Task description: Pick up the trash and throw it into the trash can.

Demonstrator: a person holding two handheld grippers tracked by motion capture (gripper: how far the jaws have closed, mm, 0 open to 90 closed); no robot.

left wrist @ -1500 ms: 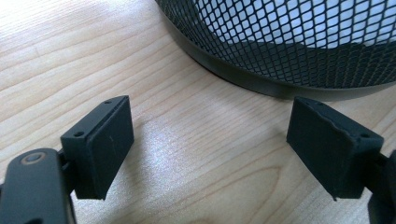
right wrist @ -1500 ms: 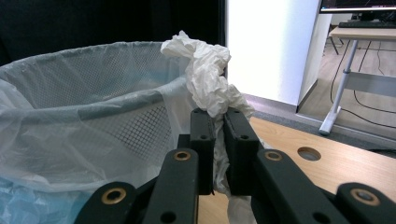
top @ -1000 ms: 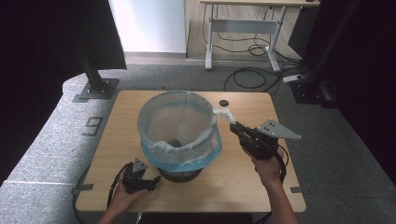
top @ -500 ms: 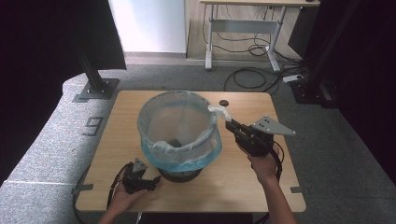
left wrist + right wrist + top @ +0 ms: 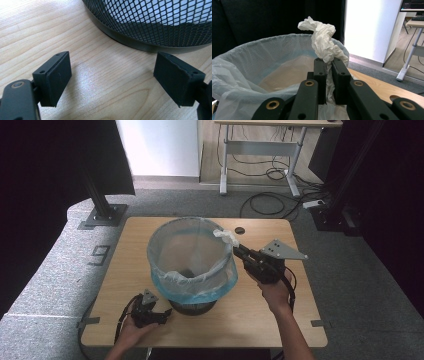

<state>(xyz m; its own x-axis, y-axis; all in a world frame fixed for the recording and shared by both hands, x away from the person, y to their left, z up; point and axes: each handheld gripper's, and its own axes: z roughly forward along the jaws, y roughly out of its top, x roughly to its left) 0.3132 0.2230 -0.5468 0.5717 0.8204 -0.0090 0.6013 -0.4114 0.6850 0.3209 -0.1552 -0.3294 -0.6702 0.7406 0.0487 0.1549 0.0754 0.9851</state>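
white tissue (image 5: 323, 42) pinched in right gripper (image 5: 328, 72), lower end hidden; left gripper (image 5: 112, 82) spread

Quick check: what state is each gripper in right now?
Left gripper: open, nothing between its fingers.
Right gripper: closed on the crumpled tissue at the bin rim.

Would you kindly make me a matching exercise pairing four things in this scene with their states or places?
Things:
1. tissue
2. left gripper
3. bin
4. small dark disc

States:
A. lined with a bluish bag
B. open, resting low beside the bin's base
C. clamped in the right gripper at the bin's rim
D. lying on the table behind the bin

Pairs: 1-C, 2-B, 3-A, 4-D
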